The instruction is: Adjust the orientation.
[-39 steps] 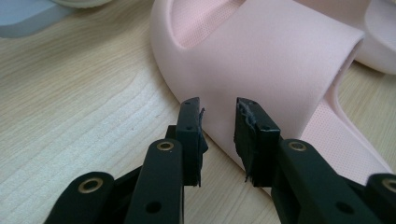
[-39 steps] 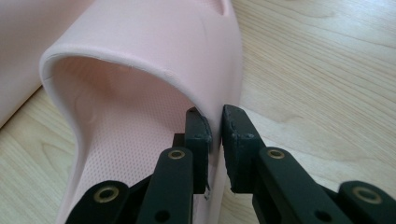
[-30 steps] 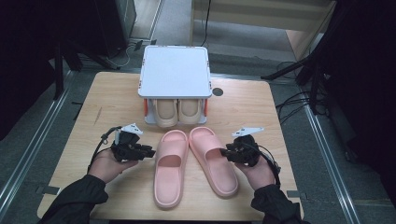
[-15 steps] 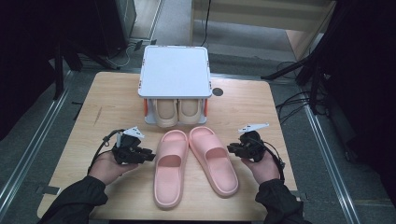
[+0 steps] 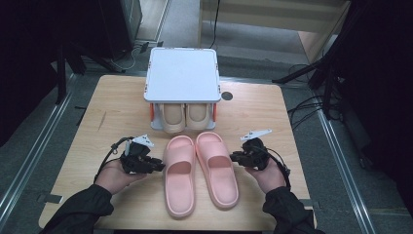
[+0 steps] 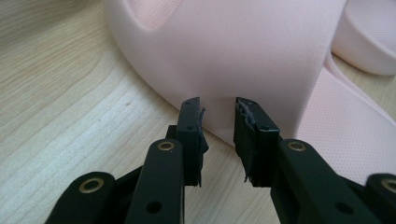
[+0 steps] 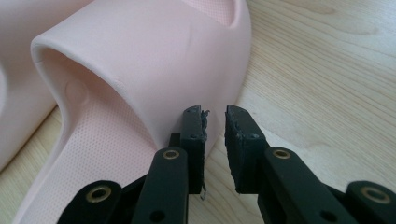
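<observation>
While both hand-held grippers — left [image 5: 157,165], right [image 5: 235,157] — stand unclenched beside the pink slippers [image 5: 199,170] | we clasp each strap's outer edge squarely | lift together toward rack [image 5: 182,83]

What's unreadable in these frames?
- Beige pair of shoes under the white two-tier rack: high view, the rack's top hides all but the toes.
- Left gripper on the left pink rubber slide sandal: left gripper view, contact unclear.
- Right gripper at the right pink rubber slide sandal: same.
- Wooden table: near edge cut off.
</observation>
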The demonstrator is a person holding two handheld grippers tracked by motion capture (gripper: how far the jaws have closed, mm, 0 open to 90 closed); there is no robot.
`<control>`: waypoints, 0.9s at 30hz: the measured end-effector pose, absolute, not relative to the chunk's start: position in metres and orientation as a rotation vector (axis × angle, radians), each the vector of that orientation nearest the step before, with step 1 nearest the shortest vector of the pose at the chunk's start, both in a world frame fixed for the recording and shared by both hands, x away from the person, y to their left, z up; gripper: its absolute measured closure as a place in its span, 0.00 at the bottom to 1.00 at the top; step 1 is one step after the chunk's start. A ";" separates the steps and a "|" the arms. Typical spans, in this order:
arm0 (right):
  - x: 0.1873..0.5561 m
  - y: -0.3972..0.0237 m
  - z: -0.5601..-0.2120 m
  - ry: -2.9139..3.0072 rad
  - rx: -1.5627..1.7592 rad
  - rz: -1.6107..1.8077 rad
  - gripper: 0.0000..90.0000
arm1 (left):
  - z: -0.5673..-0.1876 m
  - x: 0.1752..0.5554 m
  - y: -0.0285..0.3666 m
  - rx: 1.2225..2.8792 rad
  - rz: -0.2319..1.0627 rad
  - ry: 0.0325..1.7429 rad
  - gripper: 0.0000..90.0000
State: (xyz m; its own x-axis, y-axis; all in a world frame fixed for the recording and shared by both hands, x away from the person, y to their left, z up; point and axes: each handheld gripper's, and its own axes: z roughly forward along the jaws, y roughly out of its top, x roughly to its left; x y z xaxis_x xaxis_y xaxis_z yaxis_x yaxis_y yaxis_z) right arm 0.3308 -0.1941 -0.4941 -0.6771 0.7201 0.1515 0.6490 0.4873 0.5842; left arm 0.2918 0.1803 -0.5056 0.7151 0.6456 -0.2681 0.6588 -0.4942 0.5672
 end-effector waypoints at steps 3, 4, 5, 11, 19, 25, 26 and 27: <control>0.331 -0.193 -0.494 2.611 1.193 0.971 0.86 | -0.505 0.291 0.179 2.258 -0.029 0.975 0.79; 0.332 -0.193 -0.494 2.609 1.192 0.982 0.85 | -0.505 0.291 0.178 2.259 -0.029 0.972 0.79; 0.332 -0.193 -0.494 2.608 1.199 0.992 0.85 | -0.505 0.291 0.178 2.255 -0.032 0.973 0.79; 0.336 -0.193 -0.497 2.600 1.227 1.011 0.85 | -0.505 0.290 0.174 2.273 -0.046 0.953 0.79; 0.340 -0.191 -0.499 2.594 1.230 1.040 0.85 | -0.504 0.290 0.171 2.269 -0.060 0.936 0.76; 0.340 -0.192 -0.499 2.589 1.206 1.052 0.81 | -0.498 0.293 0.179 2.217 -0.045 0.972 0.71; 0.340 -0.193 -0.498 2.583 1.188 1.069 0.80 | -0.497 0.293 0.179 2.210 -0.043 0.978 0.70; 0.339 -0.193 -0.496 2.572 1.174 1.077 0.78 | -0.496 0.293 0.180 2.206 -0.033 0.976 0.69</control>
